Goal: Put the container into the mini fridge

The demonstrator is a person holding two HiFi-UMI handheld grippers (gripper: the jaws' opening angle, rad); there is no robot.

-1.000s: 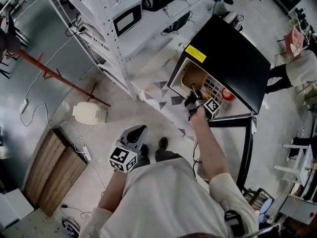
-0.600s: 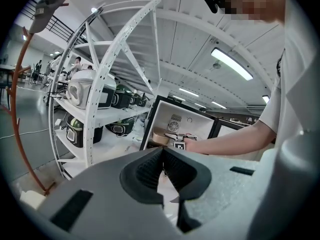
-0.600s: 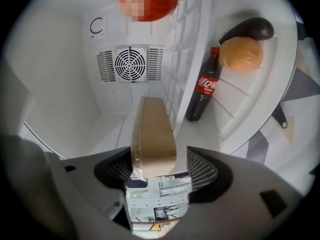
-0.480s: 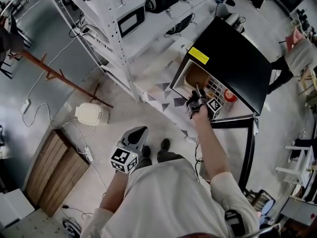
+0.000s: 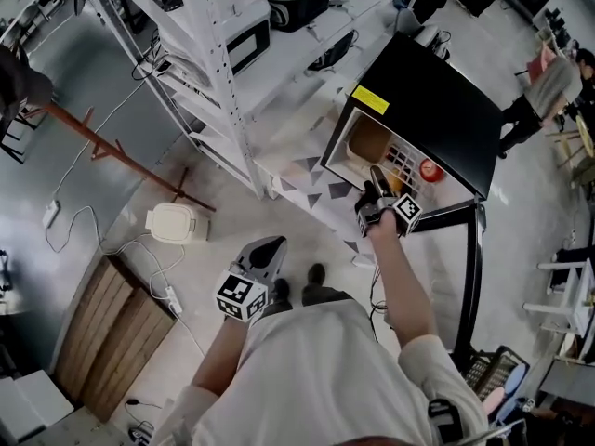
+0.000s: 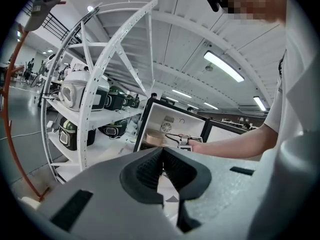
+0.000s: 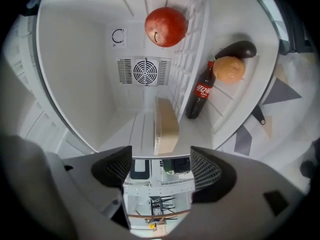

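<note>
Presently the container (image 7: 165,124), a tan box, lies inside the open mini fridge (image 7: 75,74), on the white floor of the compartment near its front edge, with one end pointing toward the fan grille (image 7: 145,72) on the back wall. The right gripper (image 7: 161,164) is held at the fridge mouth. Its jaws have just been opening and now stand wide apart with nothing between the pads; the container sits just beyond them, clear of both. Also noted in the right gripper view: a red round fruit (image 7: 166,26) high in the compartment, and on the door side a cola bottle (image 7: 200,96), an orange round item (image 7: 229,69) and a dark aubergine (image 7: 237,49). From the head view, the black-topped fridge stands beside a white shelving rack (image 5: 214,54), with the right arm stretched out to its opening. The left gripper (image 6: 162,156) is held low at the person's side, well apart from the fridge, its jaws closed together and empty.
</note>
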